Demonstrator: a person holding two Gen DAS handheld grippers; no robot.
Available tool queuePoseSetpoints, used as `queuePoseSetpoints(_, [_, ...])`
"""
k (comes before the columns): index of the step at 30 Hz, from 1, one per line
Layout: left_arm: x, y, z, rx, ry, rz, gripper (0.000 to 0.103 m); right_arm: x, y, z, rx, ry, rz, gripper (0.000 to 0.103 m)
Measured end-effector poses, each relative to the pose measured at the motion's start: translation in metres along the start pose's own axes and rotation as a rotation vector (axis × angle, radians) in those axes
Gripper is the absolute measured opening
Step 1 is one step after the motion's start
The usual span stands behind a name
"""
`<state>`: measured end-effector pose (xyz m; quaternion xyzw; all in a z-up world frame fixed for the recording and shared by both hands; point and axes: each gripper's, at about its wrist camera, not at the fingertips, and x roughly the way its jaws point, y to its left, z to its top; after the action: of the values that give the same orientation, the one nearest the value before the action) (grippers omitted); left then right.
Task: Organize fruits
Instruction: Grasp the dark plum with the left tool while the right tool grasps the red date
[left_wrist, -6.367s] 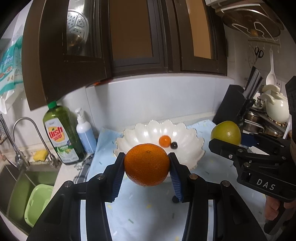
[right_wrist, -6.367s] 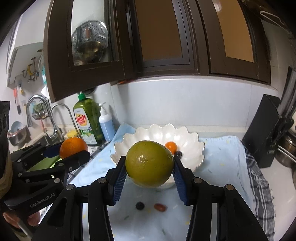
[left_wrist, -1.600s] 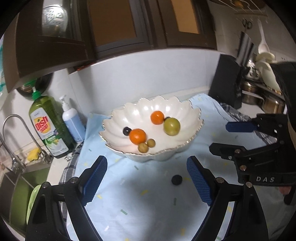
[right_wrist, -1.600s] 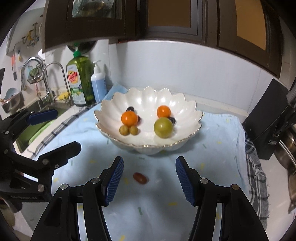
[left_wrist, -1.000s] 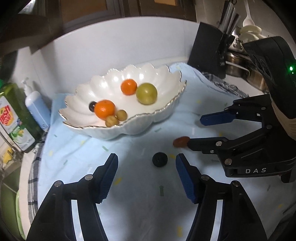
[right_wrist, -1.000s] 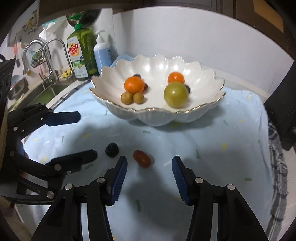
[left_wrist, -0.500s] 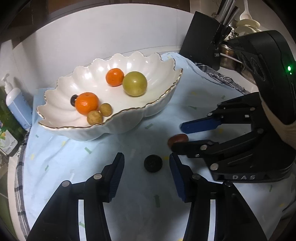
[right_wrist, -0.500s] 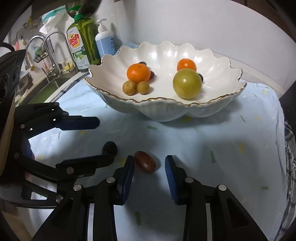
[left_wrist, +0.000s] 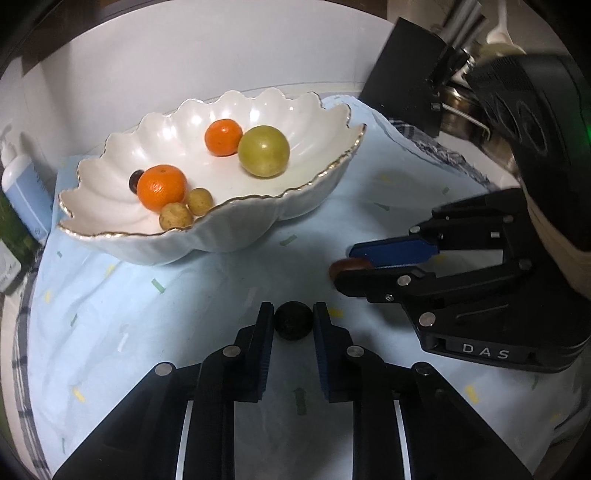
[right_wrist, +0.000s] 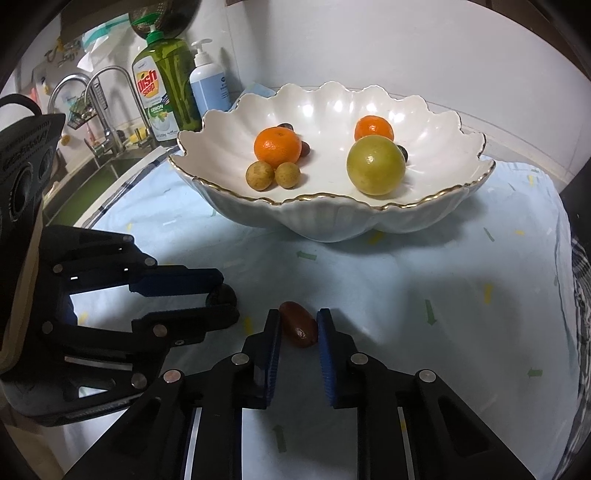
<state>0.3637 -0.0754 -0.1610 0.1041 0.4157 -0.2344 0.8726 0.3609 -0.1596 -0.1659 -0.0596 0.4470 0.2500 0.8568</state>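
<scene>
**2 small fruits pinched, bowl straight ahead**

Left wrist view shows the left tool (left_wrist: 293, 320) clenched on a black berry (left_wrist: 293, 319), both pads pressed to its sides, the berry low on the pale blue cloth (left_wrist: 110, 302) that covers the bench. Right wrist view shows the right tool (right_wrist: 298, 324) clenched on a red-brown date (right_wrist: 298, 324) the same way. The date's long axis runs slantwise between the pads, far end leaning left, so the pads bear on its flanks, not its tips. The 2 tools sit close side by side, their tips near each other but apart.

What matters for the next move is where the bowl (right_wrist: 332, 221) lies: beyond both tools, up-frame, its scalloped gold rim standing well above the cloth. From the left tool it lies ahead and to the left; from the right tool it is nearly dead ahead. It holds 2 oranges (right_wrist: 277, 146), a green fruit (right_wrist: 376, 169), 2 tan longans (right_wrist: 260, 176) and some dark berries.

Judging by this, each fruit must rise above the rim before going forward. The right tool looks to have the straighter path.
</scene>
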Motion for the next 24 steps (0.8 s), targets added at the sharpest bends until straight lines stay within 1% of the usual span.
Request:
queuePoseSetpoints(6, [-0.009, 0.001, -0.002, -0.031, -0.011, 0.032, 0.022, -0.006, 0.0, -0.004, 0.033, -0.014, -0.005, 0.02])
queuePoseSetpoints(12, [-0.029, -0.003, -0.003, -0.046, -0.045, 0.097, 0.022, -0.02, 0.0, -0.006, 0.059, -0.045, -0.008, 0.02])
queuePoseSetpoints(15, [-0.04, -0.003, -0.001, -0.067, -0.061, 0.107, 0.022, -0.029, 0.002, -0.005, 0.067, -0.063, -0.01, 0.02])
queuePoseSetpoints(20, [-0.061, -0.001, 0.003, -0.121, -0.101, 0.101, 0.022, -0.045, 0.005, -0.002, 0.083, -0.104, -0.001, 0.02])
queuePoseSetpoints(24, [-0.079, -0.003, 0.006, -0.131, -0.142, 0.131, 0.022, -0.061, 0.009, 0.002, 0.089, -0.152, -0.004, 0.021])
